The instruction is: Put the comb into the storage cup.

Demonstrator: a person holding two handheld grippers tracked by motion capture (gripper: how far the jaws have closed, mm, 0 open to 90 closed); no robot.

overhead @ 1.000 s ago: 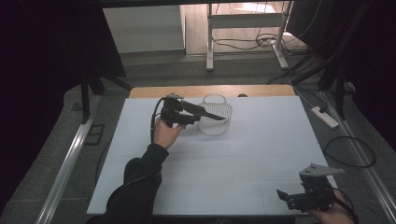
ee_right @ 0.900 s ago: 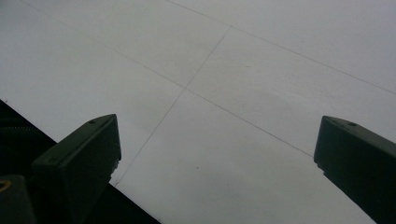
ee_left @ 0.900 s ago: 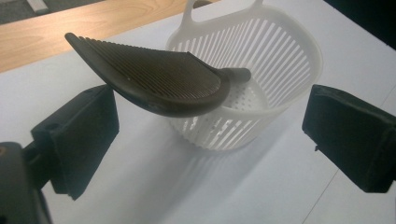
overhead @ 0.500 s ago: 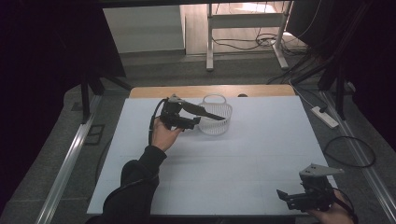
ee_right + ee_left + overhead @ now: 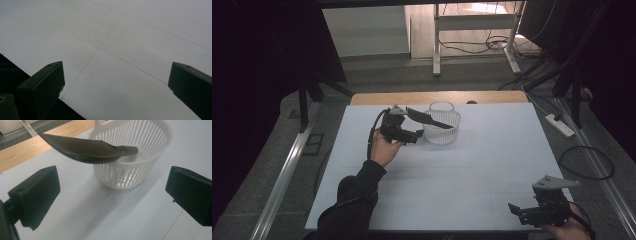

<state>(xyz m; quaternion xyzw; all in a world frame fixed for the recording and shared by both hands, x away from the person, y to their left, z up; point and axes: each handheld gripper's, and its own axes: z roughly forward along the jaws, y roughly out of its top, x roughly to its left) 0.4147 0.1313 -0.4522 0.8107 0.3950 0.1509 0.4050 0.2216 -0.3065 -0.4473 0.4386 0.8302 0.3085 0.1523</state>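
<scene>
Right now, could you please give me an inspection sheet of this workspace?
Surface: white table, bare apart from the basket.
Job's things: white slotted basket upright; black ribbed tool across its rim, tip inside.
Clutter: nothing seen.
Grippers: left hand-held gripper open, facing the basket; right hand-held gripper open over the table's near right corner.
Cables: trailing cable beside the left hand; cable loop on the floor at right.
Surroundings: power strip and metal frame on the floor.
</scene>
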